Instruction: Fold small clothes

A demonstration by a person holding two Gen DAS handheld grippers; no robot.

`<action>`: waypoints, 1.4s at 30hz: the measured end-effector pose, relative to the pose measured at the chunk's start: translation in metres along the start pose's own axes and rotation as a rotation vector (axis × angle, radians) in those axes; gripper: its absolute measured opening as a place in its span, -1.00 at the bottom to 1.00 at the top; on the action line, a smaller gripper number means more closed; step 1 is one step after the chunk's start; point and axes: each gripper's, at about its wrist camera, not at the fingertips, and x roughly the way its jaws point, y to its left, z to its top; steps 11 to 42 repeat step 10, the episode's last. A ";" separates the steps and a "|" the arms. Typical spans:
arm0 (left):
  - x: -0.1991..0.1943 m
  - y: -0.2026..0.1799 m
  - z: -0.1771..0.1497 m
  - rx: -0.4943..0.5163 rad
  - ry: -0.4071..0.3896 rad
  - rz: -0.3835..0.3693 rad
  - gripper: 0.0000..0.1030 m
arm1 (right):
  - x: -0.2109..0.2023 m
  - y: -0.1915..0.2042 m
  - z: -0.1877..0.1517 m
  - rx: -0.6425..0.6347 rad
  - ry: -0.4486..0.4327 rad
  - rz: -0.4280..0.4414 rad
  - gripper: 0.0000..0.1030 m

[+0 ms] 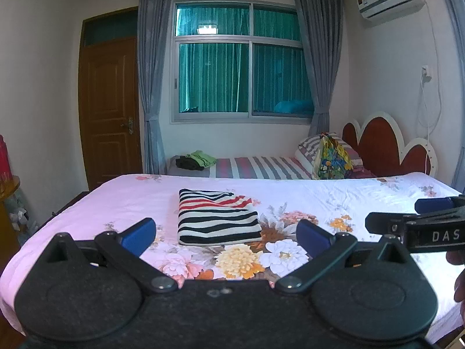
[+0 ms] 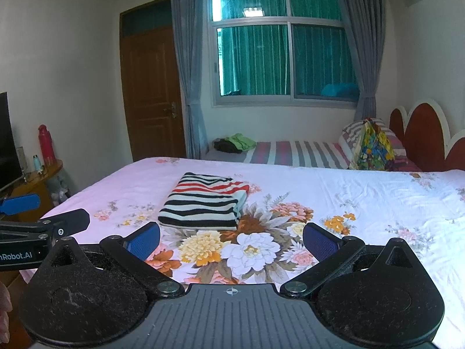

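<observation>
Left wrist view, left gripper: the left gripper fills the bottom of the frame, its two blue-padded fingers spread wide apart. Nothing is between them and they touch nothing.
Left wrist view, garment: a folded striped garment, banded in black, white and red, lies flat on the floral bedsheet, just ahead of the spread fingers and apart from them.
Left wrist view, right gripper: the right gripper enters from the right edge, seen side-on. From this angle I cannot tell how far its fingers stand apart.
Left wrist view, background: a second bed with a striped sheet sits under the window, with a small pile of green and dark clothes at its foot end and a colourful bag near the pillow.

Right wrist view, right gripper: the right gripper has its blue pads held wide apart, empty, hovering over the printed flowers without touching the sheet.
Right wrist view, garment: the folded striped garment rests on the bedsheet ahead and slightly left of the fingers, clear of both.
Right wrist view, left gripper: the left gripper shows at the left edge in profile, holding nothing.
Right wrist view, background: a wooden door stands left of the window, and a red bottle sits on a side table.
</observation>
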 end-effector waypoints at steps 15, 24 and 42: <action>0.004 -0.004 0.000 0.010 -0.014 -0.008 0.98 | 0.002 -0.001 0.001 0.001 0.000 0.011 1.00; 0.004 -0.004 0.000 0.010 -0.014 -0.008 0.98 | 0.002 -0.001 0.001 0.001 0.000 0.011 1.00; 0.004 -0.004 0.000 0.010 -0.014 -0.008 0.98 | 0.002 -0.001 0.001 0.001 0.000 0.011 1.00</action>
